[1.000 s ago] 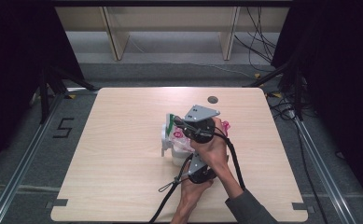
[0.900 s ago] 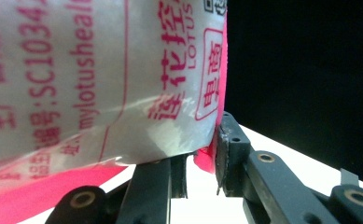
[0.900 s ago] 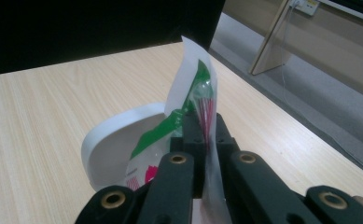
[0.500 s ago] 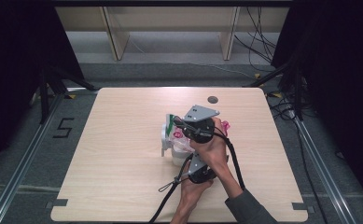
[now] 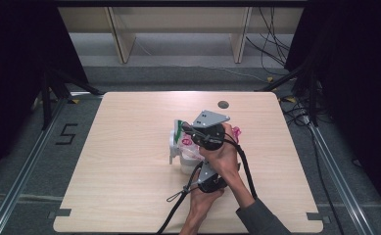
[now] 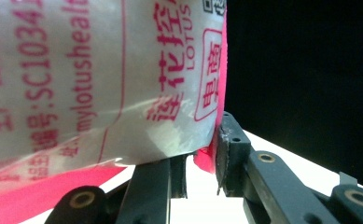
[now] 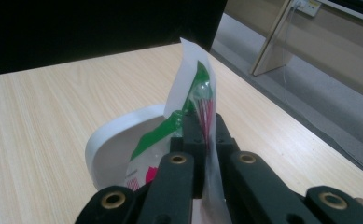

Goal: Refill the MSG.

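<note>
Scene layout, referenced to the white round plastic bowl (image 5: 178, 149) near the middle of the pale wooden table (image 5: 119, 186):

- Right gripper (image 7: 202, 130): above the bowl's near rim in the right gripper view. Jaws pressed together on the top edge of a thin plastic packet with green and white print (image 7: 188, 88). Red strands visible through the clear film just above the jaws. Packet upright, lower part hanging down into the bowl.
- In the high view, right gripper (image 5: 190, 129) with grey three-cornered plate on top, just right of the bowl and overlapping its rim; green packet corner (image 5: 178, 128) visible at the bowl's far edge.
- Left gripper (image 6: 202, 158): jaws closed on the pink lower edge of a translucent white plastic bag with pink printed lettering (image 6: 100, 79). Bag rising steeply above the jaws.
- In the high view, left gripper body (image 5: 210, 181) on the near side of the bowl, pointing toward it; jaw tips hidden under the right hand (image 5: 222, 156).
- Pink bag edge (image 5: 236, 131) visible just right of the bowl, beyond the right gripper.
- Black cables (image 5: 178, 210) trailing from the grippers toward the near table edge.
</note>
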`<state>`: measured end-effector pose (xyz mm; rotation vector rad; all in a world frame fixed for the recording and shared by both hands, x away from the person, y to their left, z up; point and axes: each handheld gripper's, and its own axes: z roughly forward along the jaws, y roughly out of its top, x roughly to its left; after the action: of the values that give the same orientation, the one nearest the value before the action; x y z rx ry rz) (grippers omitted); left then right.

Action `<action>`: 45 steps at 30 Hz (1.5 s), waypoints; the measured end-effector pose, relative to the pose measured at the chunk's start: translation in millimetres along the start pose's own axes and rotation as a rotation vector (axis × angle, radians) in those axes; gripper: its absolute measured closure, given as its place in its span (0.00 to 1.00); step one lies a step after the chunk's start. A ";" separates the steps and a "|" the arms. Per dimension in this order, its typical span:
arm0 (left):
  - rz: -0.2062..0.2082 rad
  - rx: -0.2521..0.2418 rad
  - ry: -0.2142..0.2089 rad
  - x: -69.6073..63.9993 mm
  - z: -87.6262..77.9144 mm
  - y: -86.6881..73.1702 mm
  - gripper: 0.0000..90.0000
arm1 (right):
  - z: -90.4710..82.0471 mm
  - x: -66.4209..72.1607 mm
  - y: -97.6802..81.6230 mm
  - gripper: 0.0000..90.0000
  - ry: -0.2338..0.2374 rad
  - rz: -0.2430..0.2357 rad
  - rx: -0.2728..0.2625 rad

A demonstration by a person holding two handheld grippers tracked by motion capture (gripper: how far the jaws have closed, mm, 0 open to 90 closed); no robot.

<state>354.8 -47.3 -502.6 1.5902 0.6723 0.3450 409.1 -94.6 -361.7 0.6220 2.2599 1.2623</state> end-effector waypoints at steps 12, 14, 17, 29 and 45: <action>0.000 0.007 0.000 0.7 -0.2 -1.1 0.84 | 2.2 0.5 -1.4 1.00 -0.003 -0.013 0.007; -0.033 -0.032 -0.013 -0.9 2.6 -1.3 0.84 | 2.1 0.7 -0.8 1.00 -0.006 -0.018 0.003; -0.001 0.002 -0.039 1.4 2.3 -1.3 0.84 | 2.4 0.6 -0.9 1.00 0.000 -0.017 0.013; -0.006 -0.014 -0.018 1.6 2.7 -2.8 0.84 | 3.0 0.4 -1.8 1.00 -0.003 -0.010 0.007; -0.005 -0.010 -0.020 0.7 2.4 -1.1 0.84 | 1.0 1.7 -0.8 1.00 -0.003 0.004 0.009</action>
<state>356.5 -48.8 -504.2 1.5799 0.6585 0.3281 408.3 -93.3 -363.2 0.6308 2.2642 1.2534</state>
